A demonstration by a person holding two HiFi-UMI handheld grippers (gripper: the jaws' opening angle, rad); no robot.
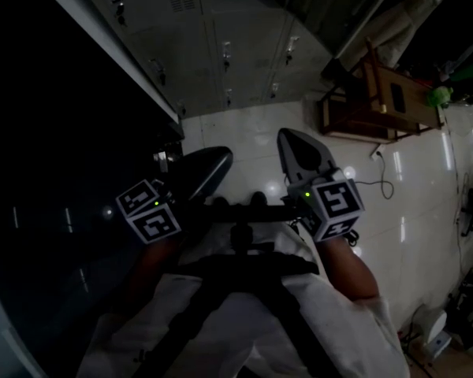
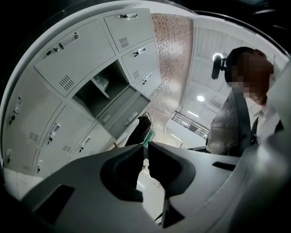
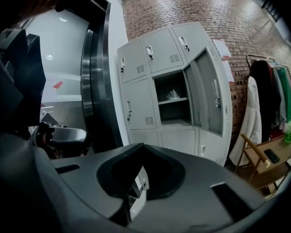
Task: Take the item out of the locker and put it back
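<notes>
Left gripper view: the left gripper (image 2: 146, 148) has its jaws pressed together with nothing pinched. 1 locker (image 2: 89, 100) stands open, and the item (image 2: 103, 83), a pale crumpled thing, sits on its upper shelf, well apart from the tips. Right gripper view is the same deal: the right gripper (image 3: 140, 148) is closed on nothing, the item is up on that shelf far ahead of the tips, and the door (image 3: 208, 89) is swung out to its right. Head view has both grippers low by the person's torso.

Lockers (image 3: 138, 106): pale grey. Brick wall (image 3: 233, 18) behind lockers: red-brown, pale mortar grid. Floor (image 1: 410, 211): glossy white tiles. Chair (image 3: 262, 161) right of lockers: brown wood. Bottle (image 3: 289, 130): green.
</notes>
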